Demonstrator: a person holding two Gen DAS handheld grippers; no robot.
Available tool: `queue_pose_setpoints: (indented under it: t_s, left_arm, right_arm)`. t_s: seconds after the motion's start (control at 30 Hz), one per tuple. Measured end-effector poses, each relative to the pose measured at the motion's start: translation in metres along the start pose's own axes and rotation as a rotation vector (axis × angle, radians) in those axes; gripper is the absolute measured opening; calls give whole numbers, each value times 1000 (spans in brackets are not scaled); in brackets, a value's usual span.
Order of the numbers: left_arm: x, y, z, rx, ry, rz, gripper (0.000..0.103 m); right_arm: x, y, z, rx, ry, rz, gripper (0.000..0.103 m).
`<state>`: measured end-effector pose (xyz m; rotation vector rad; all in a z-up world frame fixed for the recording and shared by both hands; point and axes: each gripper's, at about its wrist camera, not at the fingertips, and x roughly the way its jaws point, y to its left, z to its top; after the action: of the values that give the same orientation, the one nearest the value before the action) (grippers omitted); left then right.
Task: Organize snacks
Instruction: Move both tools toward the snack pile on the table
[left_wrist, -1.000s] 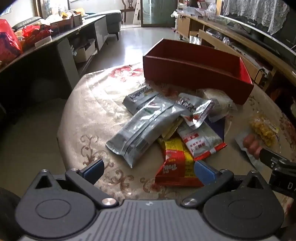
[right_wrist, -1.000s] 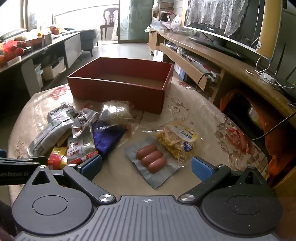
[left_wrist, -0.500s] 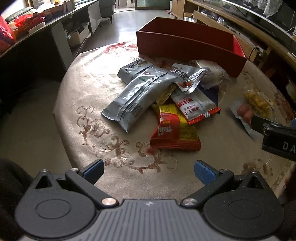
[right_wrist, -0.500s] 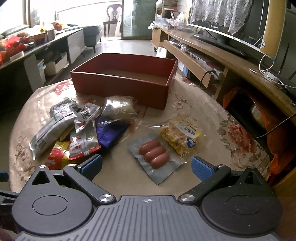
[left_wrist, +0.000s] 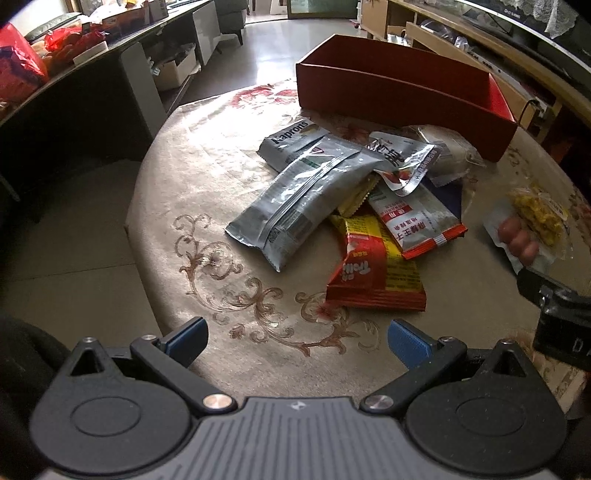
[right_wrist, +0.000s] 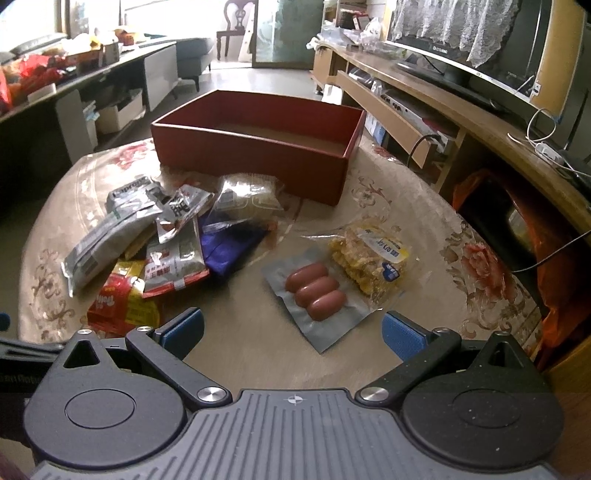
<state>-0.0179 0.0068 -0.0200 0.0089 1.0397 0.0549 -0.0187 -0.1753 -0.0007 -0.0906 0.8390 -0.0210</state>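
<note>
A round table (left_wrist: 207, 192) with a flowered cloth holds a red box (left_wrist: 402, 99) behind a heap of snack packets (left_wrist: 347, 206); the left gripper (left_wrist: 297, 338) hangs wide open, empty. Right view: the right gripper (right_wrist: 291, 330), jaws spread, empty, hovers near the sausage pack (right_wrist: 316, 291).

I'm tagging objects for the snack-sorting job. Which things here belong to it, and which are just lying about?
Belong to the job:
open red cardboard box
clear vacuum pack of three sausages
long grey foil packet
red and yellow candy packet
yellow snack in clear wrap

Lying about:
dark television with lace cover
wooden dining chair
</note>
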Motion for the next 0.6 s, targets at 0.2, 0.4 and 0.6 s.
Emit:
queue_pose_setpoints:
  t_s: [0.2, 0.4, 0.6]
  left_arm:
    - [0, -1, 0, 10, -2, 12, 103]
    - [0, -1, -1, 18, -5, 20, 103]
    - [0, -1, -1, 19, -6, 19, 103]
  right_arm:
    - [1, 4, -2, -18, 9, 4, 103]
    - [2, 6, -3, -33, 15, 7, 103]
    - [3, 7, -4, -38, 19, 10, 103]
